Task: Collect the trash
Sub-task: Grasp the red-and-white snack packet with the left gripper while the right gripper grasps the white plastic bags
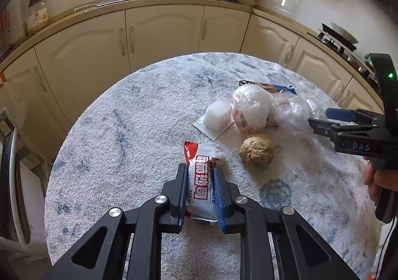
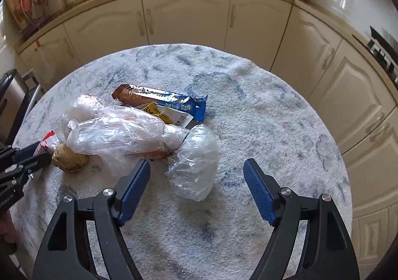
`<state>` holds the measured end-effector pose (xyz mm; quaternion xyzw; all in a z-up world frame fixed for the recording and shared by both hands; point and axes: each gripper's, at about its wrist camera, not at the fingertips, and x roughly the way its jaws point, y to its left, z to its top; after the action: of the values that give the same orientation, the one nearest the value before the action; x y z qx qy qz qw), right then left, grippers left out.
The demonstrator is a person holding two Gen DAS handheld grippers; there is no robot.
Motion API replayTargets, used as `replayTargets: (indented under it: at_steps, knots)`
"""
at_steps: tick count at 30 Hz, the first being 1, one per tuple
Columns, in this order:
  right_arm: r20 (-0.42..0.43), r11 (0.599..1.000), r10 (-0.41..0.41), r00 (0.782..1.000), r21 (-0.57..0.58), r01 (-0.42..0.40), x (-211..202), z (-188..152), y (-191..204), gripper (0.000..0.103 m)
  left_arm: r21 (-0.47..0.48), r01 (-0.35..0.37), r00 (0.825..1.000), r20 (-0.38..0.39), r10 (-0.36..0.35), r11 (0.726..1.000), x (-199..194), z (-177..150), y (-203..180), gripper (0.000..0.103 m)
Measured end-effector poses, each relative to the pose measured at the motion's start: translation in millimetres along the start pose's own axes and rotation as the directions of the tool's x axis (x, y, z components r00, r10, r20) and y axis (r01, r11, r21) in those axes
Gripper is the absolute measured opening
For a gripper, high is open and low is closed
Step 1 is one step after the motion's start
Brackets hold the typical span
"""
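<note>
1. Holding the red-and-white snack packet lengthwise in my left gripper, both blue pads pressed against its long sides; gripping along the length keeps the soft wrapper from folding out of the jaws.
2. My right gripper is spread wide with nothing in it, hovering over the crumpled clear plastic bag. I judge that to be its next pick, the opening set broad to straddle the loose film.
3. Remaining trash sits bunched near the middle of the round table, covered in blue-flecked cloth: a second clear bag, a blue-and-brown bar wrapper, a yellow-and-white sachet, a brown crumbly lump and a small white plastic cup on its peeled seal.
4. Writing: the packet shows large red Chinese characters I cannot read reliably; the right gripper's body reads "DAS" in the left view. Wrapper lettering is too blurred.
</note>
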<state>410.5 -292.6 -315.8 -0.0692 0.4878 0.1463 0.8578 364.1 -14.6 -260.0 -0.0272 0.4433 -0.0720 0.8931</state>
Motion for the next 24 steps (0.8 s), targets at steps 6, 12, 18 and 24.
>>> replayTargets:
  at_steps: [6,12,18,24]
  knots:
    - [-0.007,0.968,0.068,0.998,-0.243,-0.068,21,19,27,0.087,-0.012,-0.015,1.000,0.025,0.015,1.000,-12,-5,-4,0.016]
    - [-0.055,0.936,0.217,0.975,-0.272,-0.224,27,25,46,0.053,-0.026,-0.012,0.999,0.046,0.013,1.000,-21,-12,-10,0.016]
    - [-0.042,0.944,0.243,0.969,-0.218,-0.246,9,2,64,0.026,-0.031,0.003,0.999,0.042,-0.002,1.000,-31,-18,-11,0.016]
    - [0.017,0.943,0.333,0.943,-0.028,-0.333,-23,-25,50,0.024,-0.032,0.012,0.998,0.063,-0.010,0.999,-55,-31,-16,0.016]
